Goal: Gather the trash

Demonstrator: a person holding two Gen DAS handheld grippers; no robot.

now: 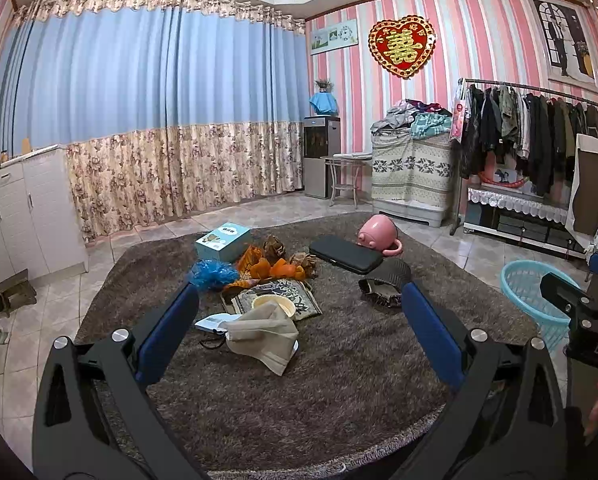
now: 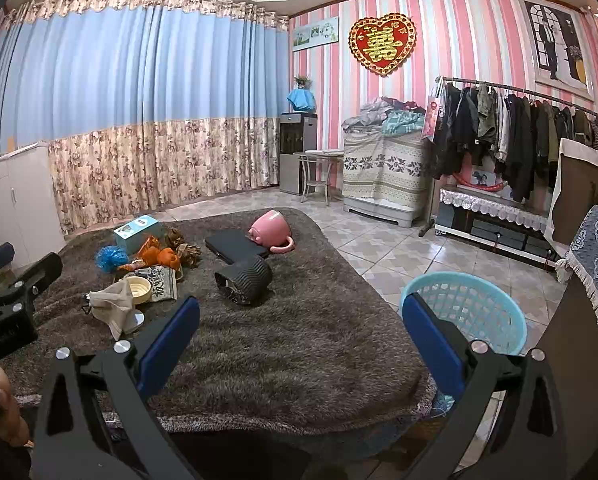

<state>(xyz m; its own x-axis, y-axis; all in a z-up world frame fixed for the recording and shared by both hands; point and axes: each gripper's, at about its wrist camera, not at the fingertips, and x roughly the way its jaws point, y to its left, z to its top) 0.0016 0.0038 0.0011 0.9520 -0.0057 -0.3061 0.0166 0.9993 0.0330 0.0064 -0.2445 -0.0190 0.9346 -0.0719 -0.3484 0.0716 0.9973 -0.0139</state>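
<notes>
Litter lies on a brown shaggy rug (image 1: 299,380): a beige cloth bag (image 1: 263,336), a cream bowl (image 1: 273,304), orange peels (image 1: 277,269), a blue plastic wad (image 1: 212,274) and brown crumpled wrappers (image 1: 274,246). My left gripper (image 1: 299,320) is open above the rug, the beige bag between and beyond its blue pads. My right gripper (image 2: 299,332) is open too, over bare rug, the litter (image 2: 139,280) to its far left. A light blue plastic basket (image 2: 475,312) stands on the tiles just behind its right finger; the basket (image 1: 533,296) also shows in the left wrist view.
On the rug also lie a teal box (image 1: 223,242), a black flat case (image 1: 345,254), a tipped pink mug (image 1: 379,234) and a black ribbed item (image 2: 245,278). White cabinets (image 1: 23,216) stand left, a clothes rack (image 1: 539,128) and covered furniture right.
</notes>
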